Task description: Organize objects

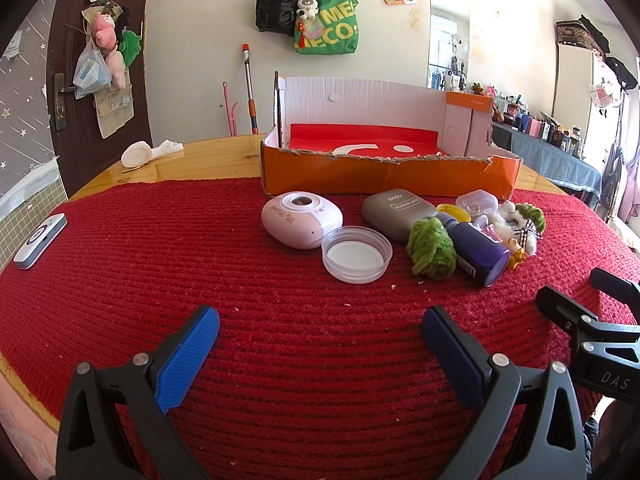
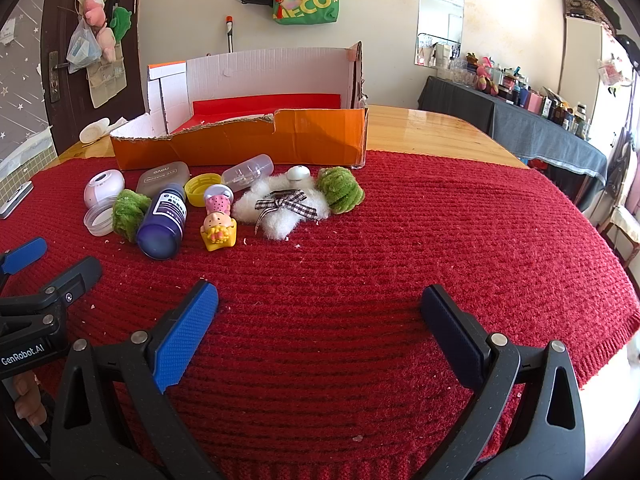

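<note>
I have both grippers low over the red knitted mat [image 2: 400,240] that covers the wooden bench [image 2: 432,128], and neither one holds anything. The left gripper [image 1: 320,332] has its blue pads spread wide, and the right gripper [image 2: 319,306] is just as wide, with only mat between its fingers. The things to sort lie in a loose cluster ahead of me, just in front of the torn orange cardboard box [image 2: 248,140], which stands open at the far edge of the mat with a red sheet on its floor. From the left I see a pink oval device [image 1: 301,219] touching a clear plastic lid [image 1: 357,255], then a grey case [image 1: 396,210], a green fuzzy ball [image 1: 431,253] and a purple bottle [image 1: 478,250] lying on its side. From the right, a small doll figure [image 2: 218,220] lies beside the bottle, near a yellow cap [image 2: 202,189], a clear capsule case [image 2: 248,172], a white fluffy piece with a checked bow [image 2: 280,208] and a second green fuzzy ball [image 2: 340,189].
</note>
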Motion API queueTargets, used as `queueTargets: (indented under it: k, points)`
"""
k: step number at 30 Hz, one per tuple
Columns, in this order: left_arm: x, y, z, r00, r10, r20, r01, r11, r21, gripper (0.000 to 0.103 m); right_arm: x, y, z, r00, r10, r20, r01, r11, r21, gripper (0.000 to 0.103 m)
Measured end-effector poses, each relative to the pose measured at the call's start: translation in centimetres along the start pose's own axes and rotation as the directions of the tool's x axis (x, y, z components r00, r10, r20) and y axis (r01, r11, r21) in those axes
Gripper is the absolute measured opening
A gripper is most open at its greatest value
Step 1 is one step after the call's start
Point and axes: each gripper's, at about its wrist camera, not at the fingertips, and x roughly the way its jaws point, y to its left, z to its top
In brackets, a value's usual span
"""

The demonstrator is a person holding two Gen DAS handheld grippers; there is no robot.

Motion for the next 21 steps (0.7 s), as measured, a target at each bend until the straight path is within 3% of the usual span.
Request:
queueTargets:
  k: [17, 21]
  points:
    - [-0.4, -0.1, 0.1, 1.000, -0.010, -0.010, 0.010, 1.000, 0.009, 0.103, -0.1, 0.0, 0.0, 1.000, 0.000, -0.001, 0.000, 1.000, 0.001, 0.103]
    - [-0.4, 0.6, 0.7, 0.999, -0.038, -0.024, 0.038, 0.999, 0.000, 0.103, -0.1, 0.0, 0.1, 1.000, 0.007, -0.012, -0.007, 1.000, 0.000, 0.103]
